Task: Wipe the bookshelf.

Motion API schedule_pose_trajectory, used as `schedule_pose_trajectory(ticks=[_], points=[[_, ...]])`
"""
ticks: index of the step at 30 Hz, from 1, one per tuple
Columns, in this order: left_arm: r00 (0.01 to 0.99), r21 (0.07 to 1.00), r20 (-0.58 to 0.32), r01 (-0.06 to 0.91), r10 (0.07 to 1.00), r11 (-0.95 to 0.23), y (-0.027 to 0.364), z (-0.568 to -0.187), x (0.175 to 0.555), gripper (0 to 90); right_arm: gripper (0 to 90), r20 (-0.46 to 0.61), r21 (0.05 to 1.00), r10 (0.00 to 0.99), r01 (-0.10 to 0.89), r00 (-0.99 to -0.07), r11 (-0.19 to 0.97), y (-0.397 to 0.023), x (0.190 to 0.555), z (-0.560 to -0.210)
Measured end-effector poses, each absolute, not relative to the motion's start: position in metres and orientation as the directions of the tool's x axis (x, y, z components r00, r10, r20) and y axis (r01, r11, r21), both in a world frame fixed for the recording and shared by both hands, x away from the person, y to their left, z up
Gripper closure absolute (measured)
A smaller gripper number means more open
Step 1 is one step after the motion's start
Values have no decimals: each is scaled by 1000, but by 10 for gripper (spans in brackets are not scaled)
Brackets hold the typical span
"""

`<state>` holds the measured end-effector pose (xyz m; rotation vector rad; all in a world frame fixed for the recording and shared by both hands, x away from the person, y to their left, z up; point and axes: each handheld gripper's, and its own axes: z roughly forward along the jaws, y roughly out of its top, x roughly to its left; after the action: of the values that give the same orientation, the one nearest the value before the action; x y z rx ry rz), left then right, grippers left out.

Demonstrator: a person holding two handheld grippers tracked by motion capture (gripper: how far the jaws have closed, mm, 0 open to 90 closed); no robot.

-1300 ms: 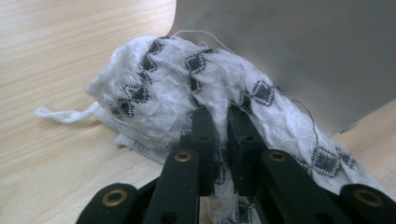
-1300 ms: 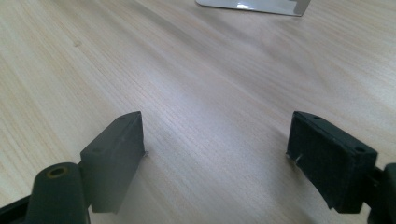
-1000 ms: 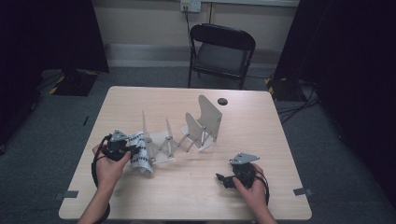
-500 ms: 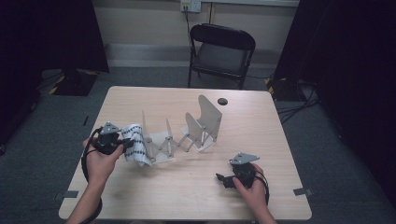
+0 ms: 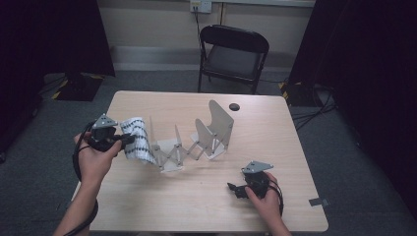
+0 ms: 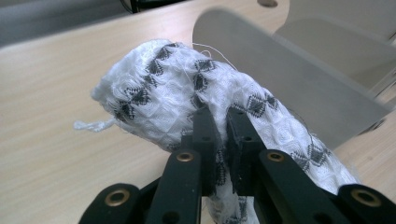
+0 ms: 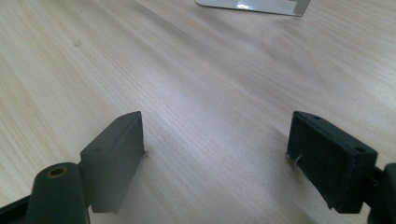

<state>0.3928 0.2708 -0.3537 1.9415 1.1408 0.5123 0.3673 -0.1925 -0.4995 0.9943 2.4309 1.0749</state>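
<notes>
While pinched, cloth point(image 6: 224, 88) drapes over left tongs point(image 6: 223, 123).

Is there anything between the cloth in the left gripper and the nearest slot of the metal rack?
Nothing visible stands between them. The left gripper is shut on the rolled cloth, which hangs right beside the rack's nearest divider plate; that plate itself is the only edge to clear.

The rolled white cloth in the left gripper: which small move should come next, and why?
Probably carry the rolled cloth toward a slot of the metal divider rack. The left gripper is shut on it beside the rack's end plate; the right gripper rests open on the table.
</notes>
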Motion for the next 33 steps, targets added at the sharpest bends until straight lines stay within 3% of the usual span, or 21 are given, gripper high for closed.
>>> schedule_pose_trajectory(ticks=[8,33], points=[[526,824,-24,491,850,-281,260,-328,400,834,183,3,737,701,475,-713,480,-192,367,-499],[515,798,-51,536,856,-275,244,-370,413,832,181,2,738,701,474,-713,480,-192,368,-499]])
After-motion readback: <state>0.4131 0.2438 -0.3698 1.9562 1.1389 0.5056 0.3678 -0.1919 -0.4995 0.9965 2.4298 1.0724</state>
